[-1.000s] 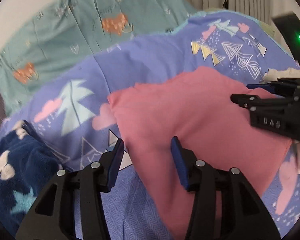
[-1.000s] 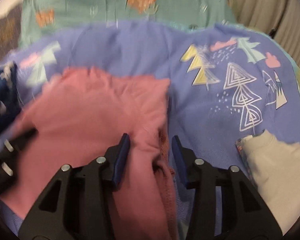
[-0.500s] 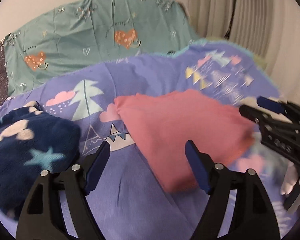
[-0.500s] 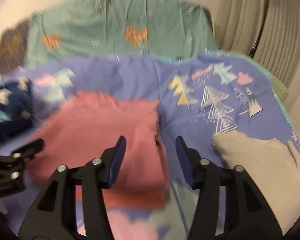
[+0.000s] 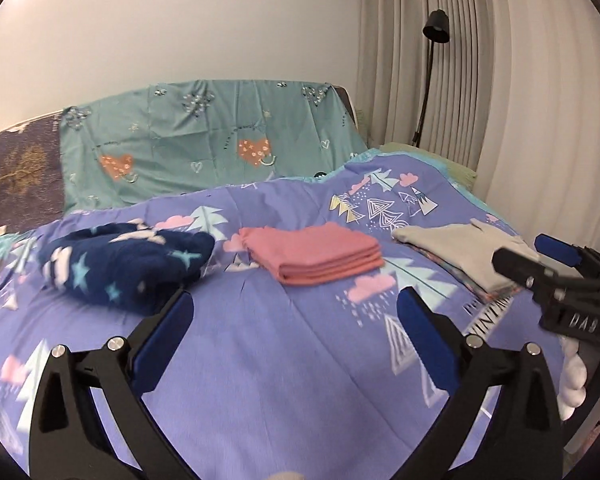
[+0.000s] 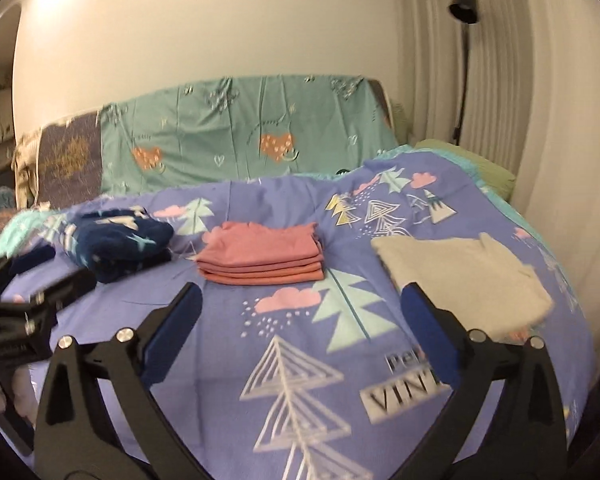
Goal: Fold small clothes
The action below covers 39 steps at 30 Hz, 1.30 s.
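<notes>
Well apart: folded pink garment, both opening, empty grippers.

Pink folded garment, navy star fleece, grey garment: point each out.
pink folded garment (image 5: 312, 250), left wrist view, middle of top layer.
navy star fleece (image 5: 128, 262), left wrist view, middle of the bundle.
grey garment (image 6: 464, 276), right wrist view, middle of top face.

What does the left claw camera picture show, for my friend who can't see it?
A folded pink garment lies on a purple blanket, between a crumpled navy star fleece and a folded grey garment. The left claw is opening, empty, in front.
</notes>
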Each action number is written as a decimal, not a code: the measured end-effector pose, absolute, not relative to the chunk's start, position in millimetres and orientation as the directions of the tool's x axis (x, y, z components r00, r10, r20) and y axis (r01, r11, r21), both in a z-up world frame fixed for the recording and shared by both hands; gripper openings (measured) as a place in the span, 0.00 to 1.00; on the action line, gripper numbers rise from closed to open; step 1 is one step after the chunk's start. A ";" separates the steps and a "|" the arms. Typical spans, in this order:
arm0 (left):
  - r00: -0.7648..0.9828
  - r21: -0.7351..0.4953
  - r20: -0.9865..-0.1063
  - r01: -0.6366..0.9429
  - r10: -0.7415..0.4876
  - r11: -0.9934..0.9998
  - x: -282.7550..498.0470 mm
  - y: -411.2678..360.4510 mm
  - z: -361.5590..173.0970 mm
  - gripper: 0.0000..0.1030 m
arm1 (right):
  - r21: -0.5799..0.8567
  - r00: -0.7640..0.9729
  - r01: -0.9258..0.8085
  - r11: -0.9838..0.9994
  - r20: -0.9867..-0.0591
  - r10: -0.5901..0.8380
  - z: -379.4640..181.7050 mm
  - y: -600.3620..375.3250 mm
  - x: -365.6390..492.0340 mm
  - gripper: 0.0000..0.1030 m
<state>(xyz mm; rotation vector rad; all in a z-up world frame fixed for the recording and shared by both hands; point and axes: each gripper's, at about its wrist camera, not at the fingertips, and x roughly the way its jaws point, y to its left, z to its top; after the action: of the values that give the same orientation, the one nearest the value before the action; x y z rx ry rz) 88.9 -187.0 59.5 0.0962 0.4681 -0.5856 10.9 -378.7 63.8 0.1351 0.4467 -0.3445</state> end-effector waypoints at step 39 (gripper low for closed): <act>0.724 -0.007 -0.508 0.539 -0.467 0.843 -29.6 -167.2 49.8 0.99 | 0.096 0.788 0.359 0.929 -0.565 -0.246 44.9 -346.7 -90.6 0.98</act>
<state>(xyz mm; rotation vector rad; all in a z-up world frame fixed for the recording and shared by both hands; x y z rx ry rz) -29.6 -167.2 49.8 0.1448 0.5206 -0.5570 -90.6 -346.7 44.9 0.2030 0.5784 -0.3282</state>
